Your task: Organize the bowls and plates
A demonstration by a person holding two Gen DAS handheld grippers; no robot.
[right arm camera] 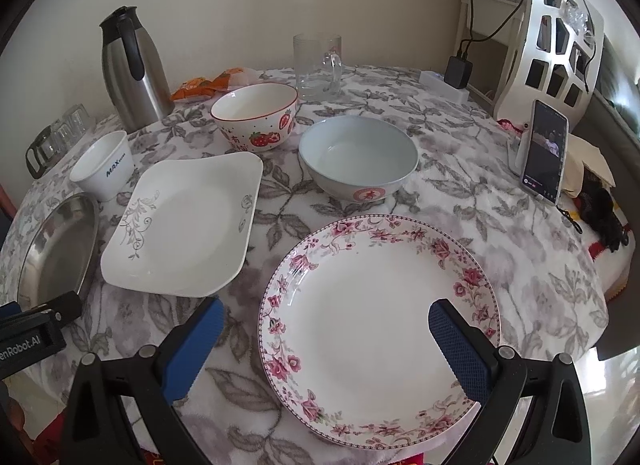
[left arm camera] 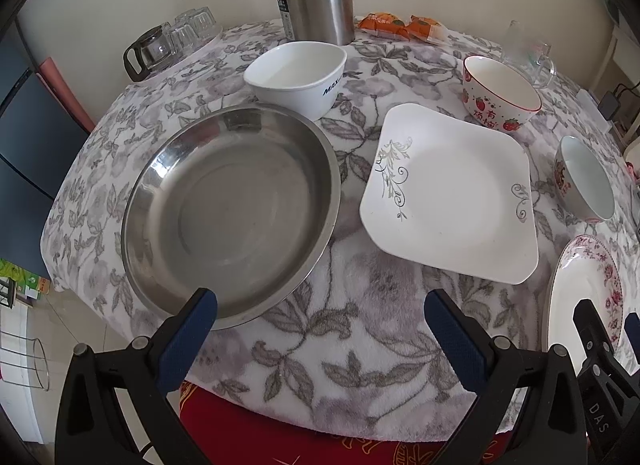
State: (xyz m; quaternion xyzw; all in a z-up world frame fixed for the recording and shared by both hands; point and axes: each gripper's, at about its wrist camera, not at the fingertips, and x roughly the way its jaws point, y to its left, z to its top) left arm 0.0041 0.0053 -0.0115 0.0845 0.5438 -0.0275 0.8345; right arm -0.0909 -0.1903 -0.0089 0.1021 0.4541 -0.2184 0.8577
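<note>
A round steel plate (left arm camera: pixel 230 213) lies at the table's left, with a white MAX bowl (left arm camera: pixel 296 77) behind it. A square white plate (left arm camera: pixel 452 193) sits mid-table; a strawberry bowl (left arm camera: pixel 500 93) and a pale blue bowl (right arm camera: pixel 358 157) stand beyond it. A pink-flowered round plate (right arm camera: pixel 380 325) lies at the front right. My left gripper (left arm camera: pixel 320 305) is open above the cloth, its left finger over the steel plate's near rim. Over the flowered plate's near half hovers my right gripper (right arm camera: pixel 326 315), open and holding nothing.
A steel thermos jug (right arm camera: pixel 132 69), orange snack packets (left arm camera: pixel 404 27), a glass mug (right arm camera: pixel 318 65) and several small glasses (left arm camera: pixel 180 39) line the back. A propped phone (right arm camera: pixel 546 151) and a power strip (right arm camera: pixel 444 83) stand at the right. The floral cloth (left arm camera: pixel 360 329) drapes over the front edge.
</note>
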